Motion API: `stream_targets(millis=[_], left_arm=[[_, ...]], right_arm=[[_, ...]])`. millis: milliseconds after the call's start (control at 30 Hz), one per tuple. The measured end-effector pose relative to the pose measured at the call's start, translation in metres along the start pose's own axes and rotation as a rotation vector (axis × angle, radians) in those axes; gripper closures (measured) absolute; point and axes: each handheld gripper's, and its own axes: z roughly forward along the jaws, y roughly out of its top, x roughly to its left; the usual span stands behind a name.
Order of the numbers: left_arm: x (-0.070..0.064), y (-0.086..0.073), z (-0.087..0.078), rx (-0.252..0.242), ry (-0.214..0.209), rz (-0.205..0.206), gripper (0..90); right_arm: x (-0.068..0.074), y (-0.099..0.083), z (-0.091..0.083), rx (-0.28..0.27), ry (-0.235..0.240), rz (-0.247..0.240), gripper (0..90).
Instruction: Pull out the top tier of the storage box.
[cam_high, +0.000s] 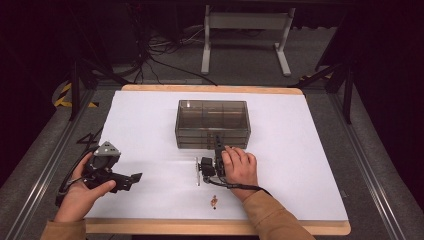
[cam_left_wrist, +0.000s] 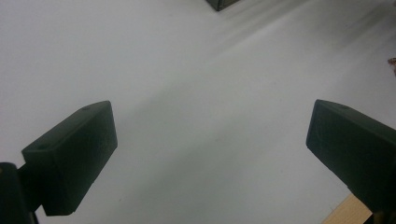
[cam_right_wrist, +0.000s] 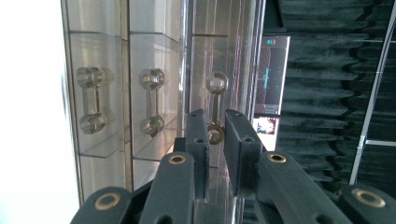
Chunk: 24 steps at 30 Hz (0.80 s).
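Right tongs (cam_right_wrist: 215, 126) clamped on clear drawer handle (cam_right_wrist: 216, 108) of smoky see-through drawer box (cam_high: 212, 123); left tongs (cam_left_wrist: 210, 144) agape.

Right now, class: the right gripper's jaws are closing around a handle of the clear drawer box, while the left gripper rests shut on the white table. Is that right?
Not quite. The left gripper is open: the left gripper view shows its jaws wide apart over the white table. The right gripper does have its jaws around a handle of the clear drawer box.
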Motion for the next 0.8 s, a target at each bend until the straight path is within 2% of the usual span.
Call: stream_targets(millis=[800], left_arm=[[0.000, 0.008, 0.004, 0.001, -0.010, 0.009, 2.5]], right_arm=[[0.003, 0.001, -0.031, -0.020, 0.012, 0.002, 80.6]])
